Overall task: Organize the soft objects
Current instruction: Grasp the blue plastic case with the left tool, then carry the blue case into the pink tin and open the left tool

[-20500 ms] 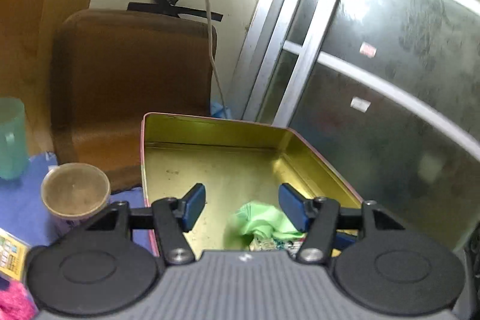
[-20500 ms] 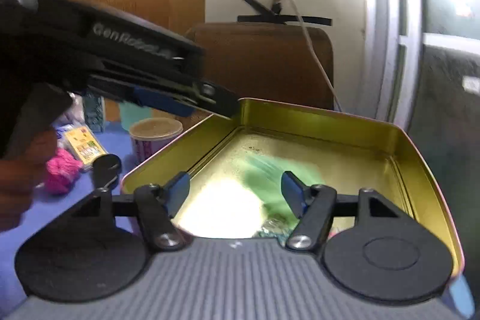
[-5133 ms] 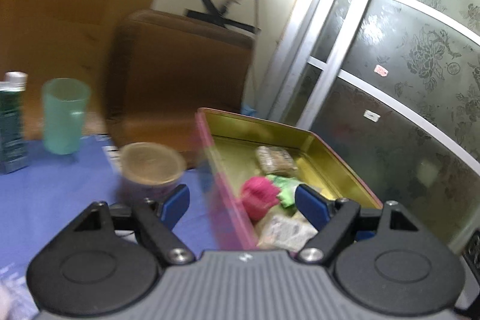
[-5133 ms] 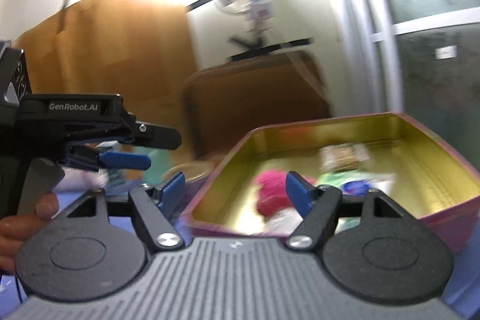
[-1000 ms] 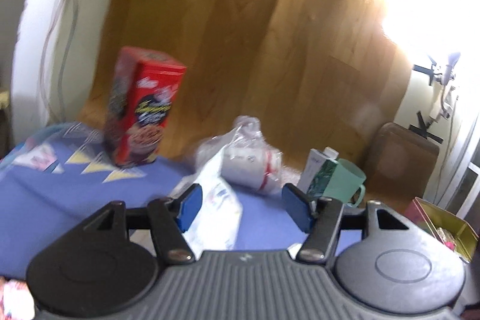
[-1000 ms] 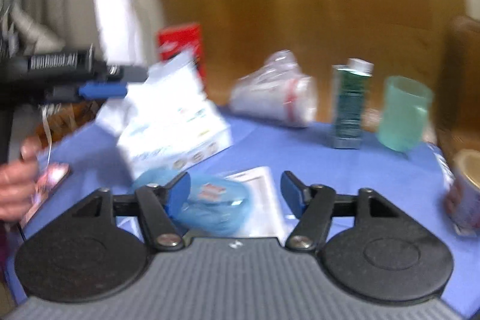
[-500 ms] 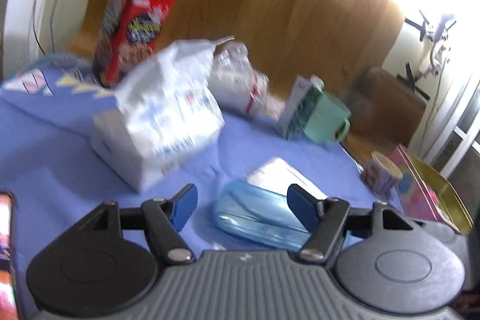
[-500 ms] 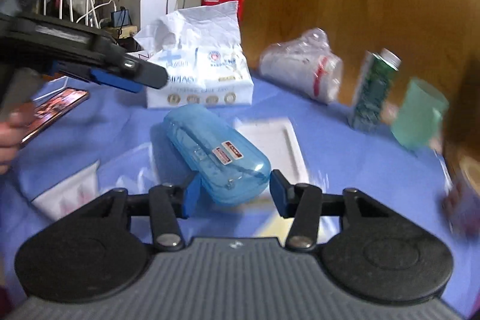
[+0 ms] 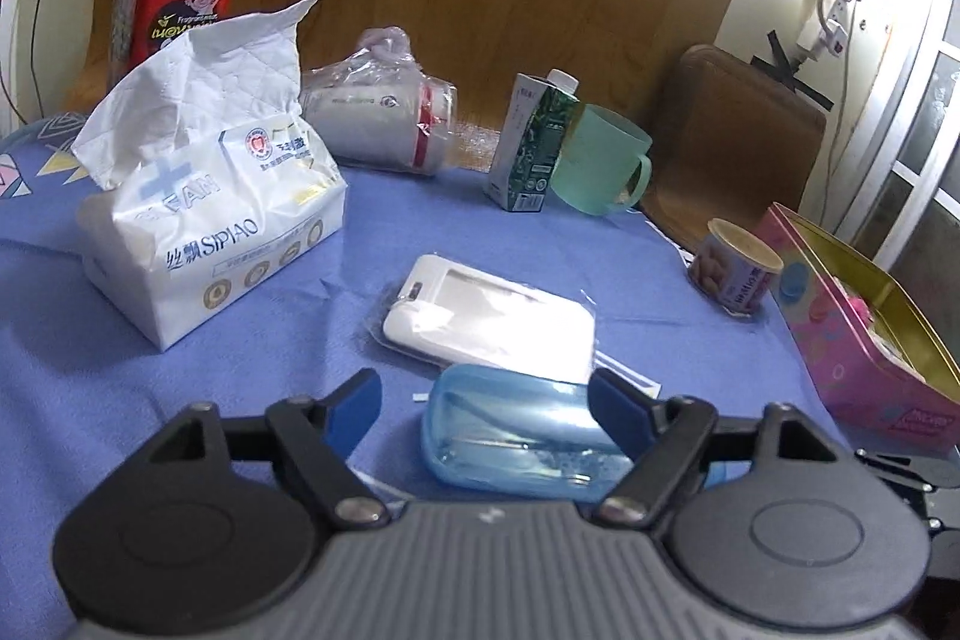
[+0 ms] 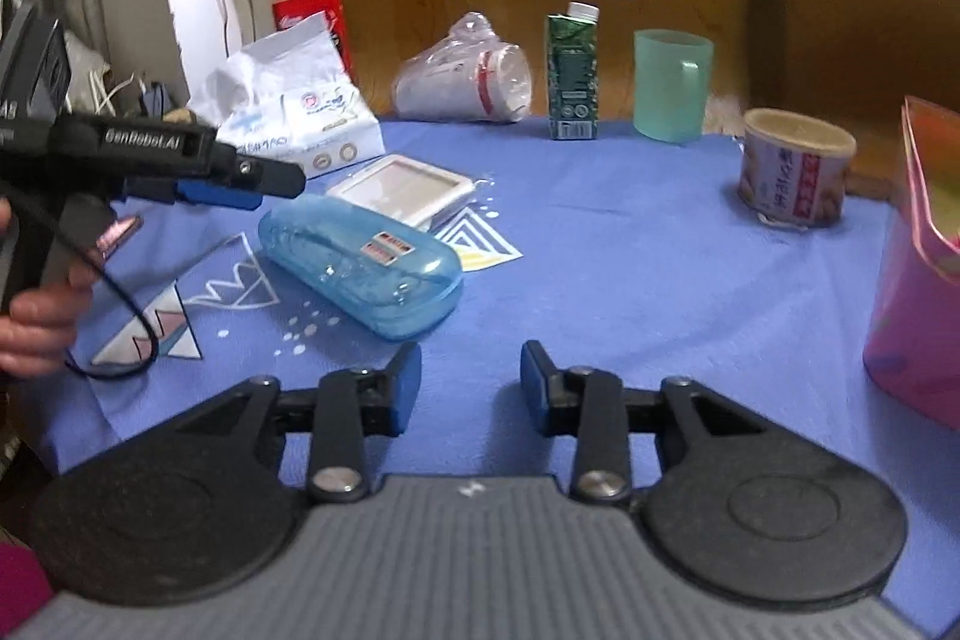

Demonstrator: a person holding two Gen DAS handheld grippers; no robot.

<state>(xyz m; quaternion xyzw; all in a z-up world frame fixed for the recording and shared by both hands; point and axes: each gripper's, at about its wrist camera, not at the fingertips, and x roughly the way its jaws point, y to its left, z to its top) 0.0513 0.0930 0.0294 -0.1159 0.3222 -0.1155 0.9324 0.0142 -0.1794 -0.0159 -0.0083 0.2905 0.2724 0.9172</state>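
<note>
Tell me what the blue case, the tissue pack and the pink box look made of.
Blue case: likely hard translucent plastic, glossy; the cloth shows faintly through it. Tissue pack: thin printed plastic film, creased and shiny, with soft quilted paper tissue sticking out on top. Pink box: probably tin; pink printed outside, gold metallic sheen inside.

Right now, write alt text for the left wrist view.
The left hand-held gripper hangs open above a blue plastic case on a blue tablecloth. Behind lie a tissue pack, a green cup and a pink tin.
</note>
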